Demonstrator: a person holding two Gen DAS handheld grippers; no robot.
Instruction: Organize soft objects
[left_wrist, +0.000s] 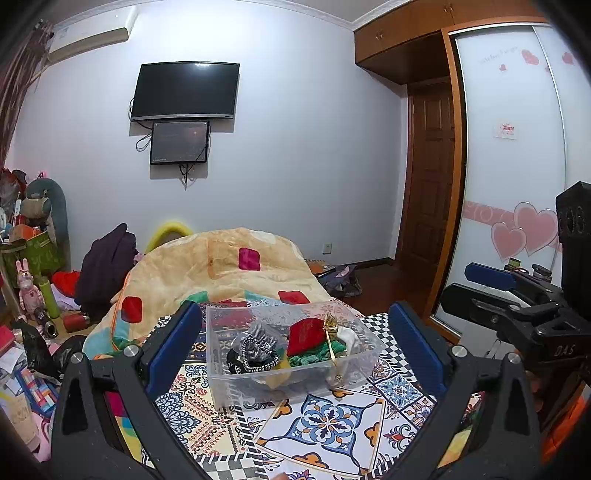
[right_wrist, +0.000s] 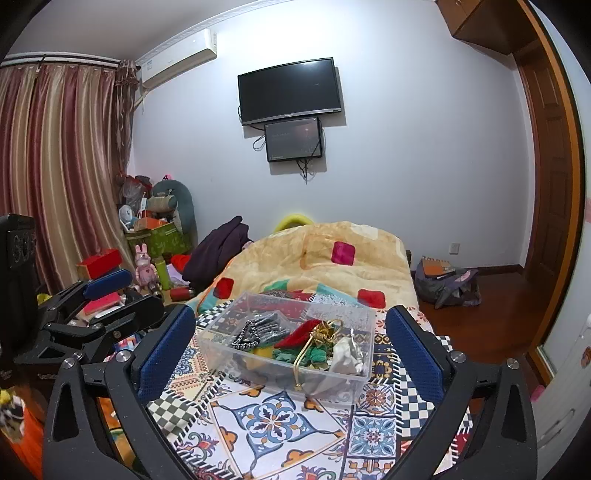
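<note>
The room is a bedroom with a pale wall, a dark flat television on it and a wooden wardrobe at the side. In the middle is the bed, covered by a patterned tile-print cloth, with a beige quilt with red patches heaped behind.

On the cloth stands a clear plastic rectangular box, and the soft things are already inside it: a grey striped fabric piece, a red felt pouch, a green knitted cloth, a white crumpled cloth and a gold ribbon bow with its tail hanging over the front wall.

The left tongs are spread wide and hold nothing; the right tongs are also wide and empty. Both hover in front of the box, not touching it.

I judge that the collecting is nearly finished. The next move probably needs either to tuck the gold tail inside or to take the box by its two walls.

For moving, there is free cloth in front of the box. Behind it the quilt is close, and the right edge of the bed is near, so pushing the box that way looks risky.
</note>
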